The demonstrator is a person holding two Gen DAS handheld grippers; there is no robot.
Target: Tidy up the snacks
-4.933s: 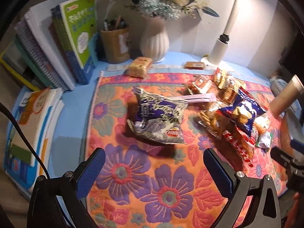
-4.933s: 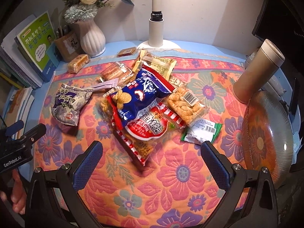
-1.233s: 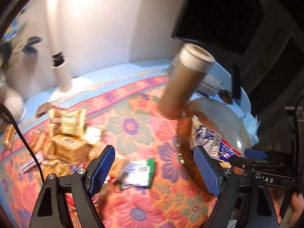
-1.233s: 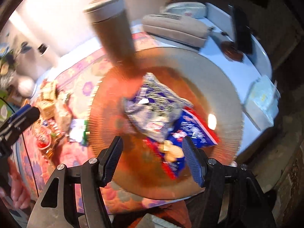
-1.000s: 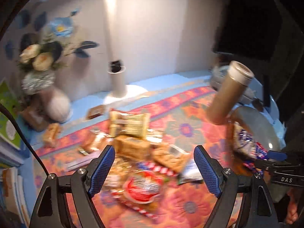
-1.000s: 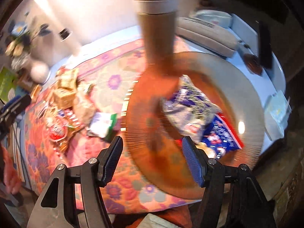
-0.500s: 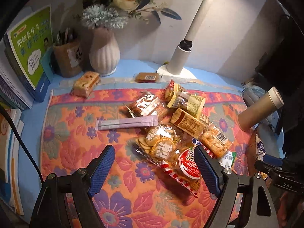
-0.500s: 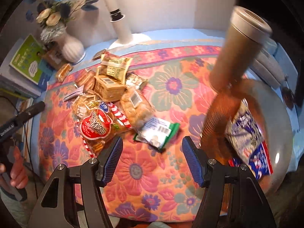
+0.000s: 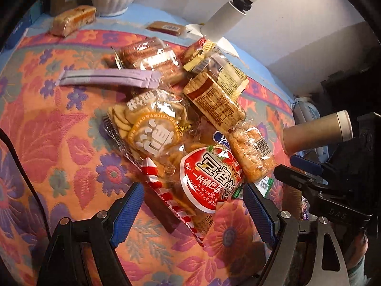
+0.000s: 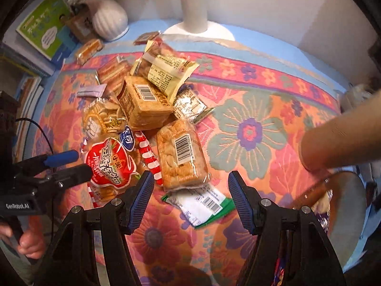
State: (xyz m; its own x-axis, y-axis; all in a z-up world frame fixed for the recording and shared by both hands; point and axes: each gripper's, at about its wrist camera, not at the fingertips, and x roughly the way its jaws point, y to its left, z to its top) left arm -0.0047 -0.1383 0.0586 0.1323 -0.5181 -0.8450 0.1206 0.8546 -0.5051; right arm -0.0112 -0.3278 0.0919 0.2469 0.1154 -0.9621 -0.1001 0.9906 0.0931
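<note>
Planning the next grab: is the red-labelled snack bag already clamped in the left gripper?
No. The left gripper is open; its blue pads stand either side of the red-labelled snack bag, apart from it.

The vase (image 10: 110,21) is cut off at the top edge, its flowers mostly out of sight. The tumbler (image 10: 343,140) is smeared by blur, and the plate (image 10: 345,195) beneath it runs off the right side. The green packet (image 9: 265,186) hides behind a gripper finger.

Both grippers are angled down with jaws apart and nothing between them. The left gripper (image 9: 193,205) is spread wider than the right gripper (image 10: 189,197). In the right wrist view a bare hand (image 10: 31,240) grips the left handle at 8 o'clock.
</note>
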